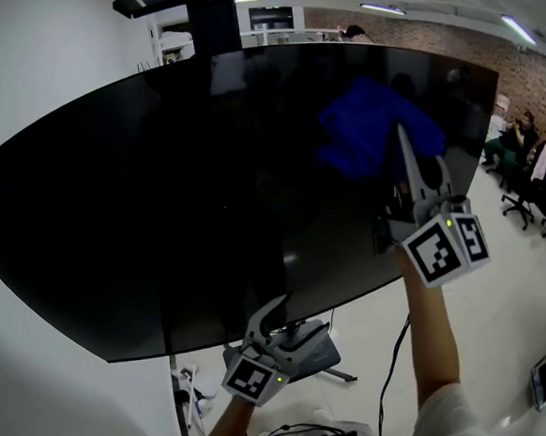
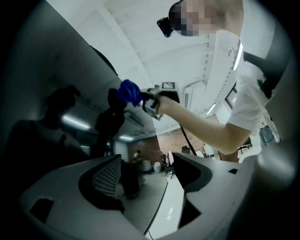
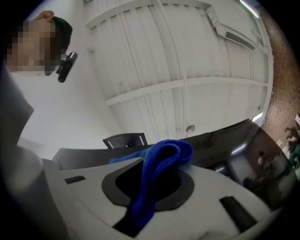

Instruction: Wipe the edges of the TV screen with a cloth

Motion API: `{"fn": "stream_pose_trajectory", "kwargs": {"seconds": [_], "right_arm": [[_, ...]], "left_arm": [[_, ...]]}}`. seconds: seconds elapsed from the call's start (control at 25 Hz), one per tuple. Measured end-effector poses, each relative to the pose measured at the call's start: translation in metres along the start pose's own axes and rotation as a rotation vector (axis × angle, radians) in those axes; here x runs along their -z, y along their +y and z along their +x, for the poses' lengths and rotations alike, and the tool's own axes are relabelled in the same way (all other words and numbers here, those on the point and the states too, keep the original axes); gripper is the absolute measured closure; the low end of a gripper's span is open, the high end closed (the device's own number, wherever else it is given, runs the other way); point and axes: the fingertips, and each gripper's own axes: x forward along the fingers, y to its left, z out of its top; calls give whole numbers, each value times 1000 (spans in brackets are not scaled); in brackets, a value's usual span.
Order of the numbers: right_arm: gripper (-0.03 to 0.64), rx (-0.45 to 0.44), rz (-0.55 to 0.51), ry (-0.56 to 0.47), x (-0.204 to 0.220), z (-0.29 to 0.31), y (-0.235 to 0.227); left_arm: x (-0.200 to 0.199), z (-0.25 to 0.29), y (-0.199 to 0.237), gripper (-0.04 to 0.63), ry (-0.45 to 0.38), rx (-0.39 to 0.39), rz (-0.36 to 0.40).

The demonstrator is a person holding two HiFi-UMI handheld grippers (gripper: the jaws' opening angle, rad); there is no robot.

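Note:
A large black TV screen [image 1: 159, 202] fills the head view. A blue cloth [image 1: 379, 124] lies against its upper right part, and my right gripper [image 1: 402, 141] is shut on that cloth. In the right gripper view the blue cloth [image 3: 159, 168] is bunched between the jaws of that gripper [image 3: 154, 176], with the TV's dark top edge [image 3: 225, 140] just beyond. My left gripper [image 1: 279, 313] hangs below the screen's bottom edge, open and holding nothing. The left gripper view looks up past this gripper [image 2: 145, 178] at the blue cloth [image 2: 129, 92] and the person's arm [image 2: 206, 126].
The TV's stand base [image 1: 314, 352] rests on the white floor under the screen, with a black cable [image 1: 393, 363] trailing beside it. Office chairs [image 1: 535, 196] and a seated person [image 1: 507, 142] are at the far right, before a brick wall [image 1: 525, 70].

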Motion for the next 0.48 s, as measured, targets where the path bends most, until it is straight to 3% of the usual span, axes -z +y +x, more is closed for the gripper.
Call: {"fn": "stream_pose_trajectory", "kwargs": {"seconds": [0.16,0.4,0.48], "right_arm": [[546,-32,21,157,81,-85,-13],[546,-14,91,376,221,-186,15],[546,-13,100,442,257,-209,27]], "left_arm": [[-1,-10,15,262,-3,-106,-25],[33,-54,49,264,30,-288,-13],[47,-65,56,293,36,-365,5]]}}
